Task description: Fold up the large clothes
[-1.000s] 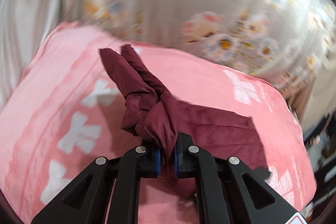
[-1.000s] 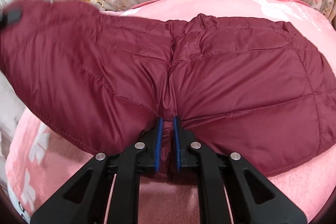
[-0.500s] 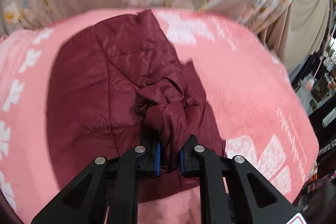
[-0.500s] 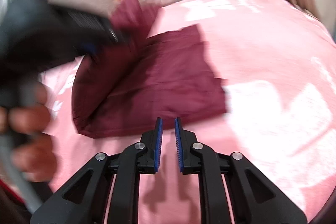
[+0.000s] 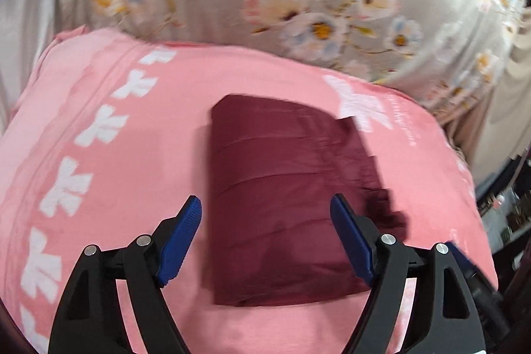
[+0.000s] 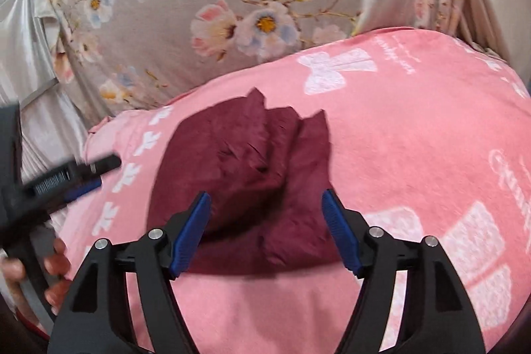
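Right wrist view. Maroon quilted garment (image 6: pixel 245 188) lies folded on the pink blanket (image 6: pixel 415 138), left of the blanket's white bow print (image 6: pixel 335 72). Right gripper (image 6: pixel 265 214) hangs above the garment's near edge — jaws have just been opening, wide apart, gripping nothing. Left gripper (image 6: pixel 79 178) sits left of the garment, blurred — hand (image 6: pixel 49 274) on its handle.
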A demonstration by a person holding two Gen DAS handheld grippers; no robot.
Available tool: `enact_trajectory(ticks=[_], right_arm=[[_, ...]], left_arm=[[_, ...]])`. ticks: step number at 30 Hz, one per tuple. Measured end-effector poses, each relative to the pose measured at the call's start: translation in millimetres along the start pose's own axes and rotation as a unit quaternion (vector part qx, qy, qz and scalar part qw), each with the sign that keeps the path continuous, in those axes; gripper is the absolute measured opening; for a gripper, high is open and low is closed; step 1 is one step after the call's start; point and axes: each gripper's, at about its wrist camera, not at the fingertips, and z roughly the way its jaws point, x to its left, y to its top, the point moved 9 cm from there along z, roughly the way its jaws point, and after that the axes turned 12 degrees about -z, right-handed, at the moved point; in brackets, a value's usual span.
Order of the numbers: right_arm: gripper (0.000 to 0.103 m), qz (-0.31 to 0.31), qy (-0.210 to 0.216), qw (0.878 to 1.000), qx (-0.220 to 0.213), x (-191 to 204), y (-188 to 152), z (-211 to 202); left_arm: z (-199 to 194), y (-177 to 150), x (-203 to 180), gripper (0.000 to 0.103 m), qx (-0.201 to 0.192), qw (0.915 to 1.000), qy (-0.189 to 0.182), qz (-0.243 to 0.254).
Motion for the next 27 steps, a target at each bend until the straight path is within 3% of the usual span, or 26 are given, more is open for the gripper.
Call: enact_trajectory(ticks=[3,7,8,9,10,12,15,18,27], right_arm=[[0.067,0.002,0.019,1.0,0.013,7.1,11.0,23.8],[0.065,-0.008,0.031,0.998,0.051,13.3,7.3,56.3],[0.048,-0.014,0.035,0.998,0.057,14.8,3.3,60.5],[0.022,-0.023,0.039,0.997,0.068,14.8,-2.5,66.1],[0.012,-0.024,0.035,0.997,0.072,12.2,-7.1,66.4],[0.005,-0.007,0.039,0.997,0.064,2.0,-13.8,56.6],[0.004,0.007,0.015,0.998,0.053,-17.9,-27.2,35.2],[0.004,0.018,-0.013,0.997,0.069,-36.4,-51.8,30.1],[0.004,0.047,-0.027,0.992,0.113,-59.6,-102.9,53.0]], left_arm=[[17.7,-12.0,30.8,0.075,0.042,0.9984,0.018,-0.032],[34.6,-34.6,46.6,0.073,0.079,0.9957,0.027,-0.04],[39.2,-40.1,49.0,0.072,0.087,0.9951,0.027,-0.039],[43.0,-44.5,49.9,0.07,0.095,0.9944,0.026,-0.038],[47.5,-49.4,49.3,0.069,0.103,0.9937,0.026,-0.037],[51.7,-53.4,48.6,0.069,0.104,0.9938,0.027,-0.03],[56.8,-59.8,42.8,0.064,0.11,0.9933,0.034,-0.008],[62.2,-69.3,37.5,0.063,0.121,0.9922,0.032,0.008],[82.9,-91.5,25.1,0.064,0.13,0.9896,0.044,0.042]])
